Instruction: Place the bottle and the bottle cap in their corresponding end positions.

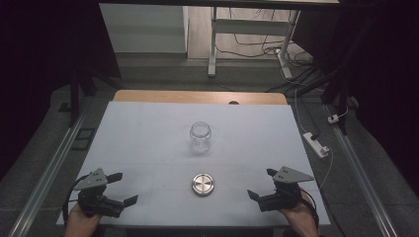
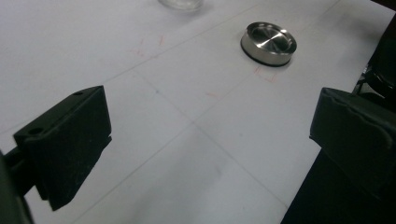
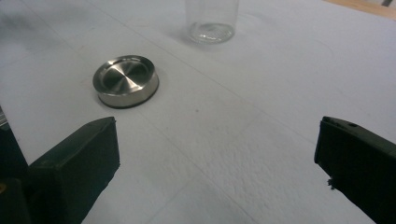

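I've got both grippers low at the near edge of the table (image 1: 148,123), one at each corner, and neither one holds anything. My left gripper (image 1: 118,188) sits at about 8 o'clock from the table's middle, jaws spread wide and released; in the left gripper view the white surface shows bare between them. My right gripper (image 1: 262,184) sits at about 4 o'clock, jaws equally wide apart, nothing between them either.

The jar (image 1: 200,137) stands upright at dead centre, mouth open, no lid on it. The lid (image 1: 203,183), a round metal one, lies flat at 6 o'clock from the jar, near it but apart, roughly midway between my two grippers. From the right gripper view it sits off at 10 o'clock; from the left gripper view, at 1 o'clock.

I read this as a starting stance: jaws open and angled inward so either side can go for the lid while the other steadies the jar.
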Demonstrator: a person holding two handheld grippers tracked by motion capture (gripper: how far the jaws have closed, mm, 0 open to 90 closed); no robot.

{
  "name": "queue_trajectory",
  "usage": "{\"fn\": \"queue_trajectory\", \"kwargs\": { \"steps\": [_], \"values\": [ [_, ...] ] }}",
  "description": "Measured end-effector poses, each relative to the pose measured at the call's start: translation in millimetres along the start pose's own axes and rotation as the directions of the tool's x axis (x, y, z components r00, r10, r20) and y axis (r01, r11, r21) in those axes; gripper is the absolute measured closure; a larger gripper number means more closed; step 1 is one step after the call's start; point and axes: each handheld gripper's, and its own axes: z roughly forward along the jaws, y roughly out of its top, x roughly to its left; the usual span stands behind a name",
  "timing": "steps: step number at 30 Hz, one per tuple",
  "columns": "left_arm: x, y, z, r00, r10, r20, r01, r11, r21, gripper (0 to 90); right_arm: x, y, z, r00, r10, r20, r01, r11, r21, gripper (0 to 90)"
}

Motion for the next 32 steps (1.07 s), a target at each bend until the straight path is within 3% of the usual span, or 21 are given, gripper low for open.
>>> {"fn": "queue_trajectory", "kwargs": {
  "steps": [10, 18, 24, 32],
  "values": [
    [6.8, -20.7, -14.6, 0.9968, -0.043, -0.067, 0.044, 0.9989, 0.013, 0.0, -9.6, -20.7, -15.1, 0.9968, 0.048, 0.063, -0.049, 0.999, 0.019, 0.1],
    [12.1, -32.4, -19.6, 0.9936, -0.085, -0.074, 0.088, 0.9958, 0.028, 0.0, -16.2, -37.6, -24.9, 0.9884, 0.112, 0.103, -0.115, 0.993, 0.026, 0.0],
    [12.3, -38.6, -22.1, 0.9911, -0.093, -0.095, 0.099, 0.9936, 0.054, 0.0, -17.4, -46.8, -27.6, 0.9799, 0.147, 0.134, -0.154, 0.987, 0.041, 0.1],
    [12.5, -39.1, -21.4, 0.9877, -0.110, -0.111, 0.119, 0.9897, 0.080, 0.0, -16.6, -47.7, -28.3, 0.9788, 0.151, 0.138, -0.160, 0.985, 0.056, 0.2]
  ]
}}
